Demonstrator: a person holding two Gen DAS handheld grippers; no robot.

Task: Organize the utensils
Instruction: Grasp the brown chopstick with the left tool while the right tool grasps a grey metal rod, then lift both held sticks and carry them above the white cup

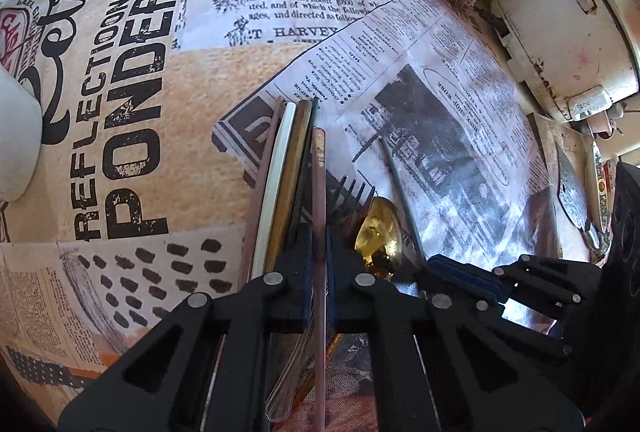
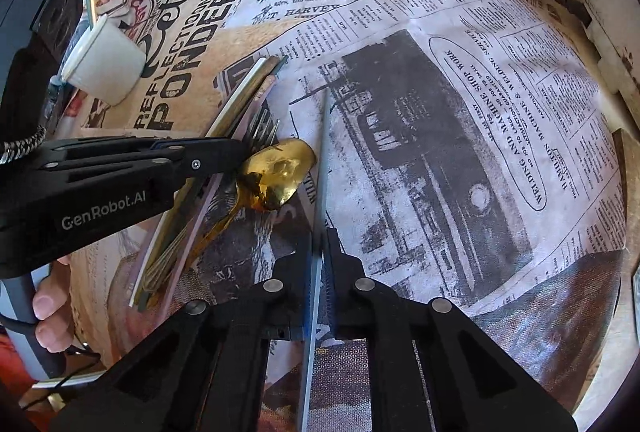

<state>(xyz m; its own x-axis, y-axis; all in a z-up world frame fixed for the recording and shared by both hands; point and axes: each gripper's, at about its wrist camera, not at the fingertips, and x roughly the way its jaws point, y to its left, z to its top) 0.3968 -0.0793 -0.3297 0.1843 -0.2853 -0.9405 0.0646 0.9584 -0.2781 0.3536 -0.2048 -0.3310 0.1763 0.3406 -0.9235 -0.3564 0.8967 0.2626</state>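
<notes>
The left gripper (image 1: 319,244) is closed on a thin pinkish utensil handle (image 1: 319,167), which is pinched between its pads. The right gripper (image 2: 319,252) is clamped on a slim grey utensil handle (image 2: 323,151) lying on the newsprint-patterned tablecloth (image 2: 480,111) of the table. A bundle of utensils (image 2: 240,91), with fork tines (image 2: 264,127) and a gold spoon (image 2: 280,171), is seen just beside the left gripper, the spoon bowl lying between the two held handles. A small white cup (image 2: 108,63) is shown only in the right wrist view, as are fingers (image 2: 44,312) on the left tool's grip. A white appliance (image 1: 560,31) is shown mainly in the left wrist view.
</notes>
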